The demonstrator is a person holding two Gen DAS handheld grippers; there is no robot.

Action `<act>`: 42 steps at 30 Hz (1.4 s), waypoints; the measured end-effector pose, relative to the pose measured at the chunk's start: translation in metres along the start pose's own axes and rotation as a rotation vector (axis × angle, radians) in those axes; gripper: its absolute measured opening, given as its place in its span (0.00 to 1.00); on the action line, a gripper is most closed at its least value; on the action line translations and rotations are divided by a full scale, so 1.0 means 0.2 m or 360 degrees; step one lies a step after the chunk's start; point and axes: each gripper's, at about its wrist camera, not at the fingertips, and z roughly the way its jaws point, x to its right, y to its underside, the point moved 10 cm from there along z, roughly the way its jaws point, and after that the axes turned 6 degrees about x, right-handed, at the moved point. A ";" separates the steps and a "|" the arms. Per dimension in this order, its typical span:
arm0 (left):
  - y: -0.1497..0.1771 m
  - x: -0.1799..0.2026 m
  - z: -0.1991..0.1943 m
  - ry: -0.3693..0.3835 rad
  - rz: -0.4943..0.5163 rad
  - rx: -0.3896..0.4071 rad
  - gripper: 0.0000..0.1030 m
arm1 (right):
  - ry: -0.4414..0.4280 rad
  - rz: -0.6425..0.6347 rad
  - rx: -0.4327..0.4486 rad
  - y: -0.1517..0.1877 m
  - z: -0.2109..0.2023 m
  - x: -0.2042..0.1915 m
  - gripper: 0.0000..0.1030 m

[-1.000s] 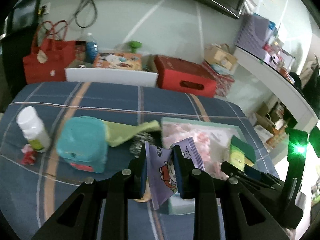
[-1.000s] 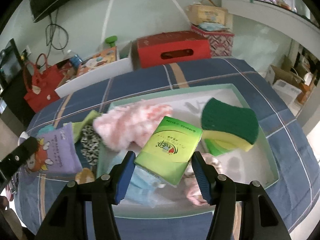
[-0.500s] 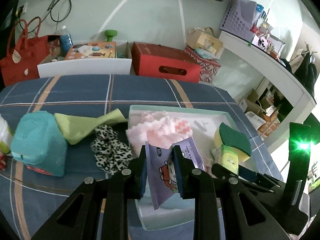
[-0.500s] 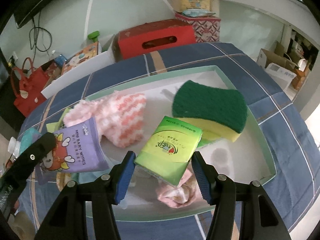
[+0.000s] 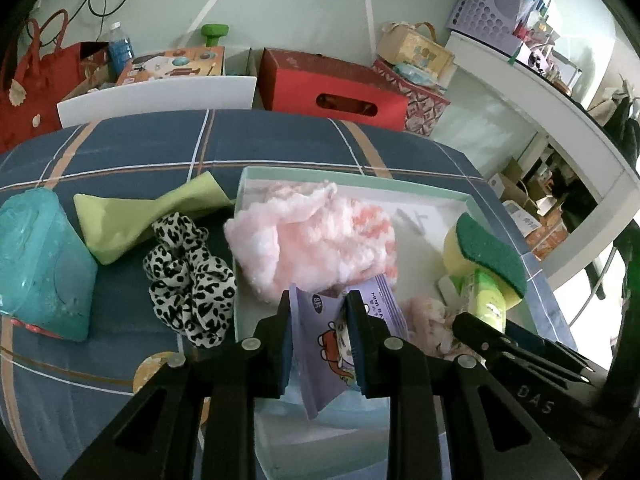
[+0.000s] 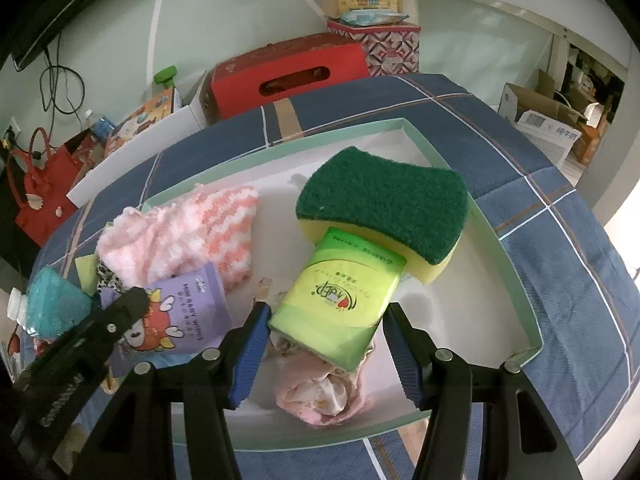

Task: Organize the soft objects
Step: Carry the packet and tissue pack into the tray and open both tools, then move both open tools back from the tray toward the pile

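Observation:
My left gripper [image 5: 318,320] is shut on a purple baby-wipes pack [image 5: 332,344], held over the near left corner of the pale green tray [image 6: 452,160]; the pack also shows in the right wrist view [image 6: 176,316]. My right gripper [image 6: 324,340] stands open around a green tissue pack [image 6: 344,292] that rests in the tray, leaning on a green-and-yellow sponge [image 6: 384,196]. A fluffy pink sock [image 6: 180,236] and a crumpled pink cloth [image 6: 320,388] lie in the tray.
Left of the tray on the plaid cloth lie a leopard scrunchie [image 5: 188,276], a lime-green cloth [image 5: 132,220] and a teal wipes box [image 5: 40,268]. A red box [image 5: 332,88], a white box [image 5: 160,96] and a red bag [image 5: 24,92] stand behind.
My left gripper has moved right over the tray with the wipes pack. My right gripper has lowered the tissue pack onto the sponge and opened off it.

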 end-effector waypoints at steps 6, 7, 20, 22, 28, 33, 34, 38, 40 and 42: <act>-0.03 0.00 -0.05 0.0003 -0.0021 0.0017 0.63 | -0.0010 -0.0013 0.0017 -0.02 -0.04 -0.02 0.63; -0.04 -0.01 -0.07 0.0007 -0.0027 0.0025 0.64 | -0.0008 -0.0019 0.0031 -0.03 -0.07 -0.02 0.64; -0.11 -0.24 -0.33 -0.0267 -0.0004 0.0114 0.83 | -0.0034 -0.0101 0.0134 -0.10 -0.20 -0.13 0.64; -0.10 -0.29 -0.36 -0.0320 -0.0001 0.0118 0.84 | -0.0047 -0.0127 0.0122 -0.09 -0.19 -0.16 0.64; -0.11 -0.48 -0.47 -0.0444 -0.0113 0.0120 0.92 | -0.0117 -0.0218 0.0101 -0.04 -0.18 -0.31 0.64; -0.10 -0.69 -0.58 -0.0596 -0.0201 0.0143 0.93 | -0.0181 -0.0299 0.0095 -0.01 -0.19 -0.46 0.64; -0.10 -0.73 -0.60 -0.0643 -0.0213 0.0146 0.93 | -0.0190 -0.0308 0.0094 0.00 -0.19 -0.48 0.64; -0.08 -0.91 -0.69 -0.0795 -0.0274 0.0155 0.93 | -0.0256 -0.0361 0.0074 0.04 -0.20 -0.61 0.64; -0.06 -0.99 -0.73 -0.0848 -0.0319 0.0158 0.93 | -0.0277 -0.0391 0.0061 0.06 -0.19 -0.67 0.64; -0.04 -1.08 -0.77 -0.0903 -0.0365 0.0153 0.93 | -0.0311 -0.0438 0.0036 0.11 -0.18 -0.75 0.64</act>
